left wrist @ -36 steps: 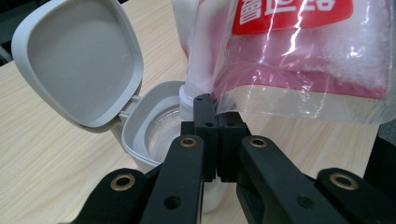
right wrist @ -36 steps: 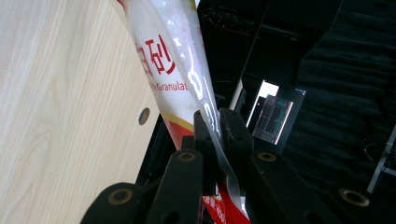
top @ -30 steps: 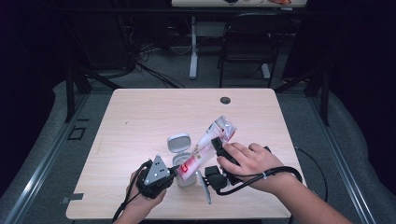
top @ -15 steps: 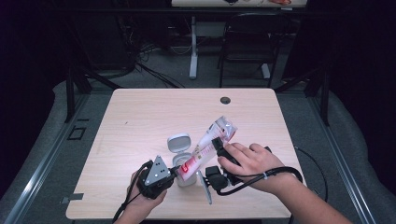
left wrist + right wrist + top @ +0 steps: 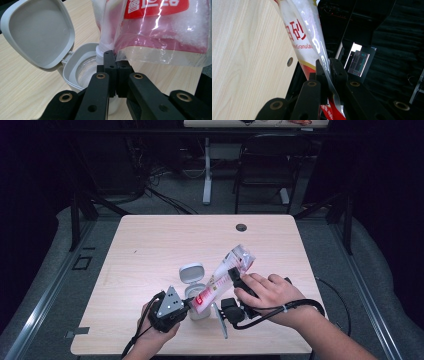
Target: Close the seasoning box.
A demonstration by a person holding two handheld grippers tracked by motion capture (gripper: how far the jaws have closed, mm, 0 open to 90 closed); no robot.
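We hold a soft plastic bag of granulated sugar slanted over the near middle of the wooden table, its low end dipping into the open white container whose hinged lid stands flipped back at about 11 o'clock from the jar mouth. We judge the bag limp and moderately heavy, its film slick, so the grains will shift inside and the pouch will sag wherever it is unsupported; it wants a pinch on the flat sealed edges or a fold of film, not on the bulging middle. That is how we have it: the left gripper has its jaws pressed together on the film at the bag's lower corner, right beside the white spout above the jar, and the right gripper is clamped on the thin upper edge of the bag, film running between its pads. In the high view the bag's long axis runs from 7 o'clock, low at the container, up to 1 o'clock, where its raised tail points away from us; the pouring end points down into the container.
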